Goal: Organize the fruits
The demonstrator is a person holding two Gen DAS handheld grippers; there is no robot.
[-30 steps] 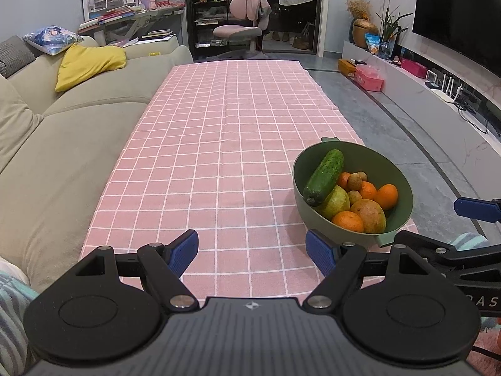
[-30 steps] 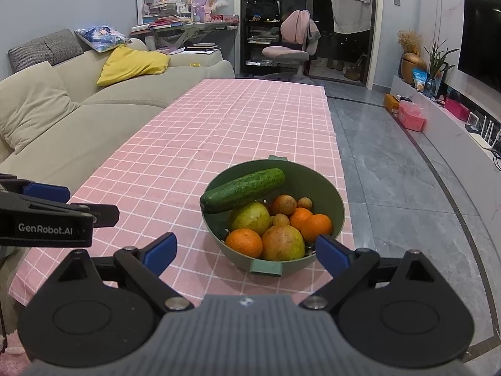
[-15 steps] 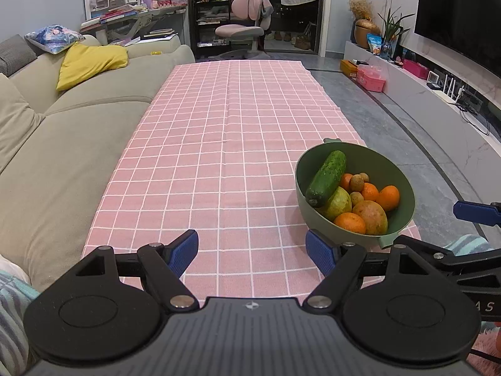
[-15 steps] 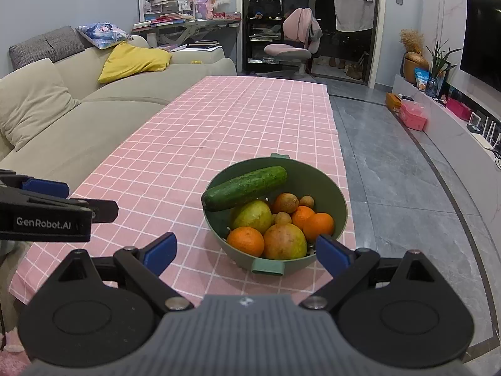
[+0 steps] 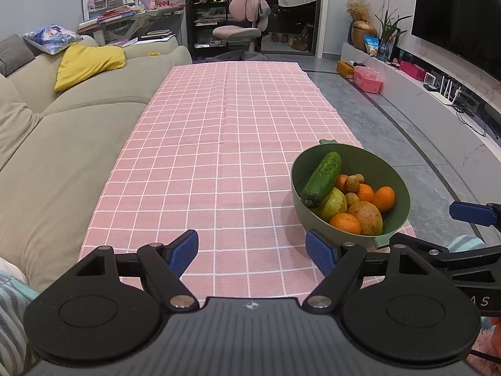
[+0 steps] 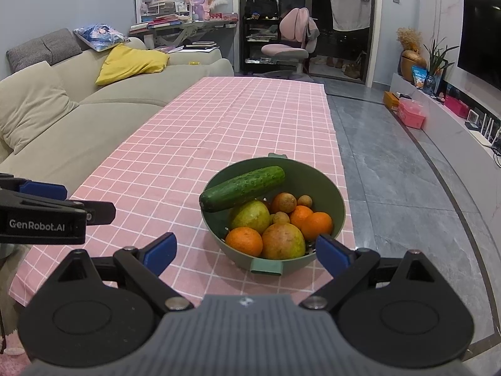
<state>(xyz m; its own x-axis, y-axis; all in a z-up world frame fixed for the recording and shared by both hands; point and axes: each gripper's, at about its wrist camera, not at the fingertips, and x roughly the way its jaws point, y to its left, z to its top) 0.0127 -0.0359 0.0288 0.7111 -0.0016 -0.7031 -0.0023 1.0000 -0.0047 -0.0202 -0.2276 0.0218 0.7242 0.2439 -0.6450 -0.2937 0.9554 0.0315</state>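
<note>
All fruit + cucumber (image 6: 242, 188) piled in green bowl (image 6: 336, 202) on table (image 5: 219, 144). Both claws, left (image 5: 252, 252) & right (image 6: 245, 252), wide, empty. Could be sorted already, or waiting to be.

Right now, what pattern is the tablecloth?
Pink with a white grid of squares; the tablecloth shows best in the left wrist view.

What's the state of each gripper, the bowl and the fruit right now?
left gripper: open, empty, low over the pink tablecloth.
right gripper: open, empty, facing the bowl.
green bowl: upright on the tablecloth, full.
cucumber: lying tilted on top of the pile.
oranges: in the bowl, untouched.
mango: in the bowl, at the near side.
</note>
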